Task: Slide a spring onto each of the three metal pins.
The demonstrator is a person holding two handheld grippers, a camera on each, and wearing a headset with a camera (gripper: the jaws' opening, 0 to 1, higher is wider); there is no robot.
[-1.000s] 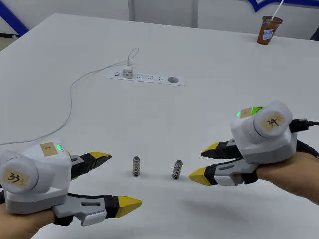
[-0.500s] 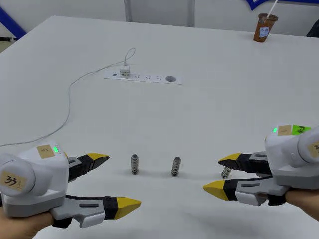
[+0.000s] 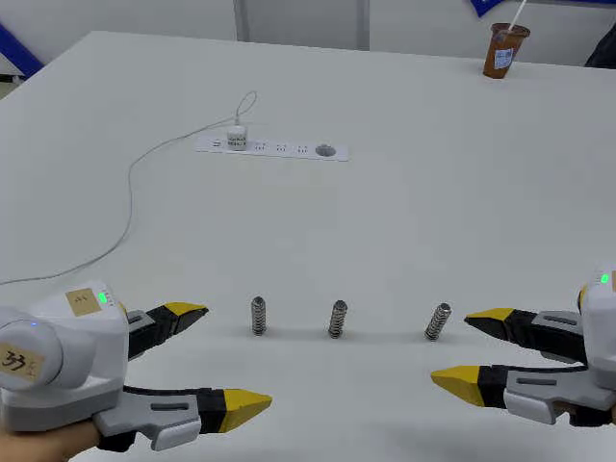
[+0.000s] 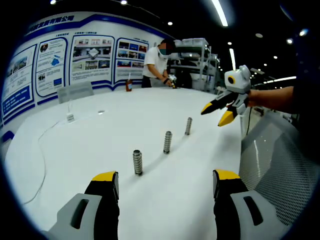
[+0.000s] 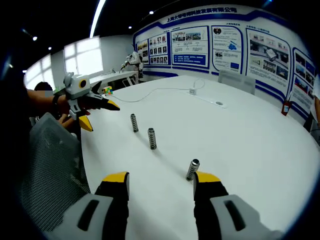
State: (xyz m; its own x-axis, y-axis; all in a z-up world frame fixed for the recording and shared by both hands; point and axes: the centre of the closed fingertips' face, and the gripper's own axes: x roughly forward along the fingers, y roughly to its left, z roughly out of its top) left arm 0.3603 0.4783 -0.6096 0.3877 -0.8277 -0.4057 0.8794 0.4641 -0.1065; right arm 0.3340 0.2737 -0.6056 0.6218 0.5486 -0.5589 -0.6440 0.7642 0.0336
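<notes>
Three metal pins stand in a row on the white table, each with a spring around it: the left one [image 3: 258, 315] [image 4: 137, 162] [image 5: 134, 122], the middle one [image 3: 338, 319] [image 4: 167, 142] [image 5: 152, 138] and the right one [image 3: 438, 321] [image 4: 188, 126] [image 5: 192, 169]. My left gripper [image 3: 223, 354] [image 4: 165, 186] [image 5: 101, 114] is open at the near left, a short way from the left pin. My right gripper [image 3: 474, 349] [image 5: 158, 184] [image 4: 215, 115] is open at the near right, just right of the right pin, with nothing between its jaws.
A white power strip [image 3: 271, 148] with a plugged-in adapter and a cable [image 3: 130, 200] lies farther back on the table. A brown drink cup with a straw [image 3: 502, 47] stands at the far right. A person [image 4: 159, 66] works at the far end.
My right gripper has drawn back to the right, away from the middle pin, uncovering the right pin with its spring. The left gripper has barely moved.
</notes>
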